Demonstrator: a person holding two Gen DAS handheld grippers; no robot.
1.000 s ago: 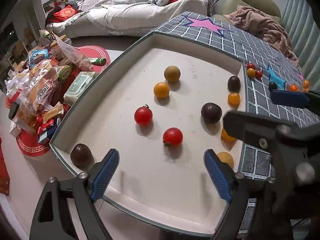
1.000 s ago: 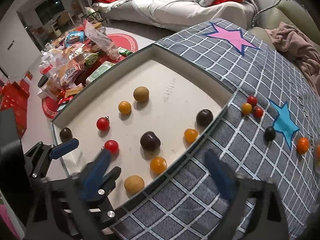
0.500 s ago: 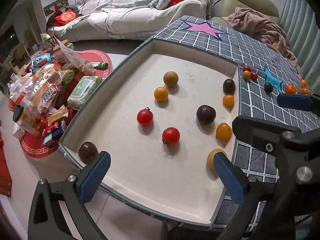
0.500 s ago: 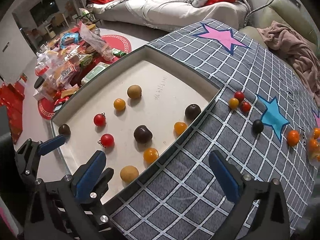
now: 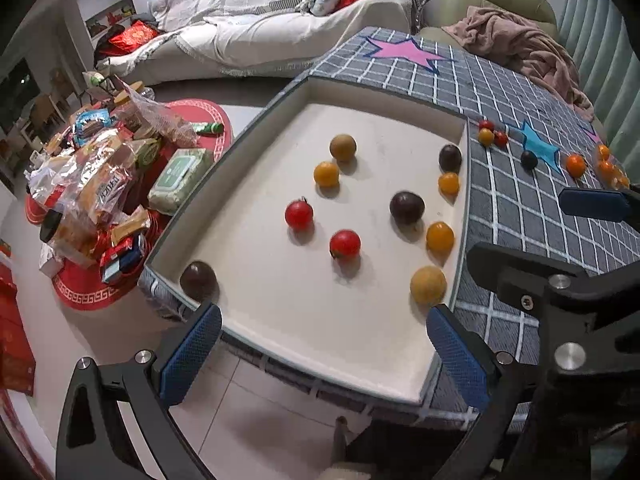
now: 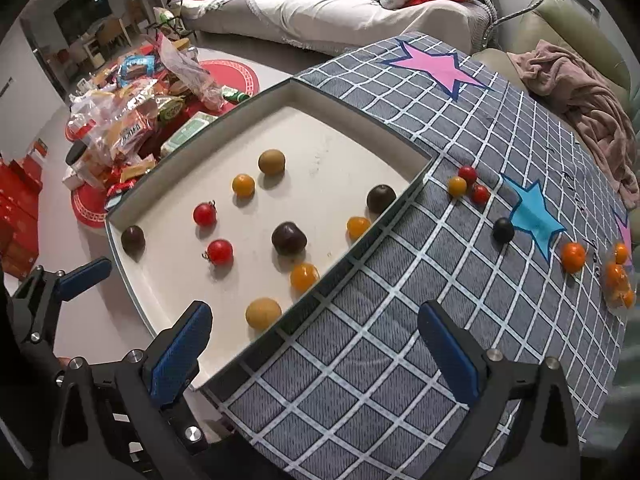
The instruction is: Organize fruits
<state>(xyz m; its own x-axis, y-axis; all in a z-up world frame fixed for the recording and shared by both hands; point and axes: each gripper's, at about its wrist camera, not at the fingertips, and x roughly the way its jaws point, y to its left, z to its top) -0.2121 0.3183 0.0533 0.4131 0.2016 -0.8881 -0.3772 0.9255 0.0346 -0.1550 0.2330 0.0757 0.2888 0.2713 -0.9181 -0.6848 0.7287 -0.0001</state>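
Left gripper (image 5: pixel 320 348) and right gripper (image 6: pixel 316 344) hovering spread and empty over tray (image 5: pixel 360 352), fruits (image 5: pixel 344 243) lying at 12 o'clock.

Smooth, matt white tray (image 5: pixel 360 332) holds glossy red tomatoes (image 5: pixel 345 243). At three o'clock, woven grey checked cloth (image 6: pixel 360 368) covers the table. Crinkly clear plastic snack bags (image 5: pixel 100 184) at nine o'clock.
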